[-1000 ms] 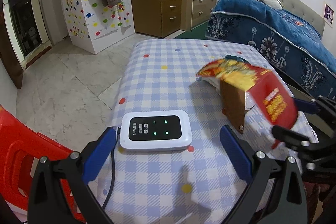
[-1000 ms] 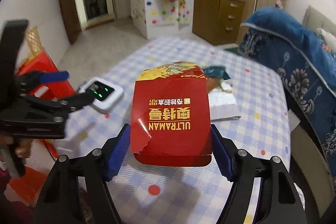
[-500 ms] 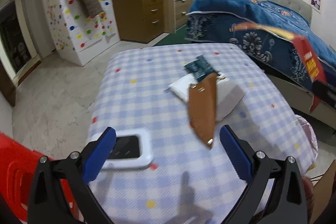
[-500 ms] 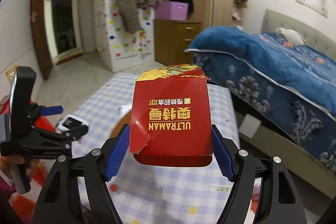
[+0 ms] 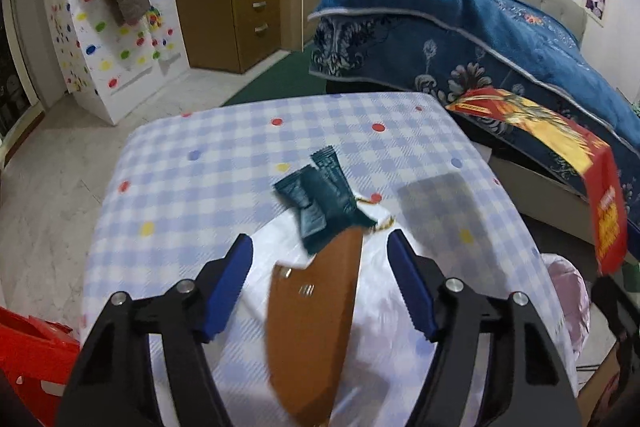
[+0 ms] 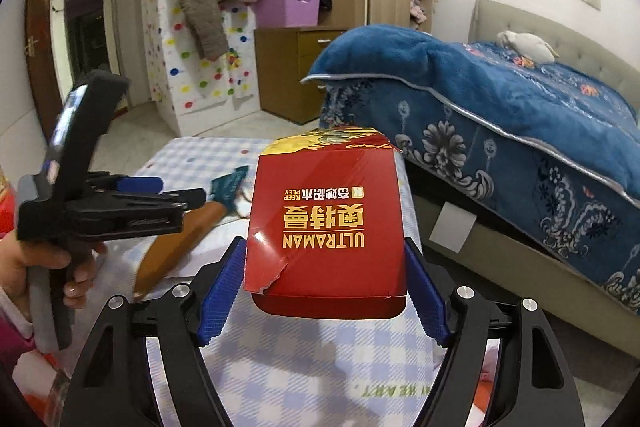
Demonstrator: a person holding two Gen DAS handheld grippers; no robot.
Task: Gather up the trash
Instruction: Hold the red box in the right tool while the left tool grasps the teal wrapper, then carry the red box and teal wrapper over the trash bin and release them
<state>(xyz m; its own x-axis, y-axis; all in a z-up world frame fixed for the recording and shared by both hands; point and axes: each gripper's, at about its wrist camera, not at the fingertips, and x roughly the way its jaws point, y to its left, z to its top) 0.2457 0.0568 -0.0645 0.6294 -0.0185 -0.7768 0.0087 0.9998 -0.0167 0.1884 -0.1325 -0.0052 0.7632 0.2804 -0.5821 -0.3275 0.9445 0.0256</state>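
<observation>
My left gripper (image 5: 319,241) hangs over the checked table (image 5: 208,163), its jaws closing around a brown cardboard piece (image 5: 316,323). The pads stand clear of the card on both sides. The card leans on a white sheet (image 5: 384,311), and crumpled teal wrappers (image 5: 320,203) lie just beyond its tip. My right gripper (image 6: 326,247) is shut on a red "ULTRAMAN" box (image 6: 326,223), held above the table's right side. That red box (image 5: 560,143) shows at the right edge of the left wrist view. From the right wrist view, the left gripper (image 6: 176,189) sits over the brown card (image 6: 176,243).
A bed with a blue blanket (image 5: 480,39) runs close along the table's right side. A pink bag (image 5: 568,287) lies on the floor by the table's right corner. A red plastic stool (image 5: 32,351) stands at the near left. A wooden drawer unit (image 5: 240,19) stands far back.
The left gripper slid across the table from the white device to the brown card, and its jaws narrowed. The right gripper carried the red box rightward, toward the bed.
</observation>
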